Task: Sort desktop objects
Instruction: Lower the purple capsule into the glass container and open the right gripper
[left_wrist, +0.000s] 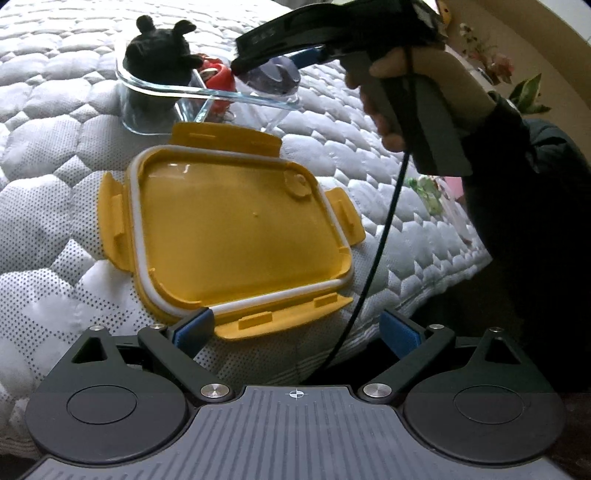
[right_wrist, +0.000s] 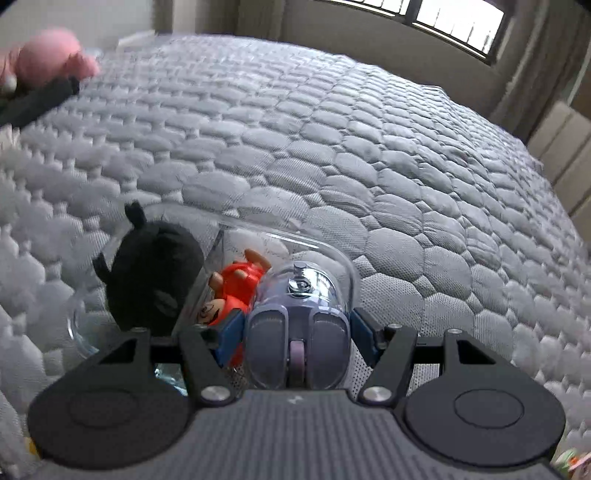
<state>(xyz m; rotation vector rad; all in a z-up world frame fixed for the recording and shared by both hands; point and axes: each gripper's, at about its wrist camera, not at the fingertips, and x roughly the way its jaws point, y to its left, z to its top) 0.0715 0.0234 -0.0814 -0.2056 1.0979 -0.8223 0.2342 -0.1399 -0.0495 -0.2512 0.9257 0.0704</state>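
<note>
A purple computer mouse (right_wrist: 298, 334) is pinched between the pads of the right gripper (right_wrist: 297, 339), held over the glass container (left_wrist: 155, 88) on the quilted mattress (right_wrist: 369, 166). The left gripper (left_wrist: 295, 328) is spread, nothing between its pads, just before the yellow lid (left_wrist: 236, 229).

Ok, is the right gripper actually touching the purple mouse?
Touching. In the right wrist view the right gripper has a blue pad pressed against each side of the purple mouse, held over the glass container.
</note>
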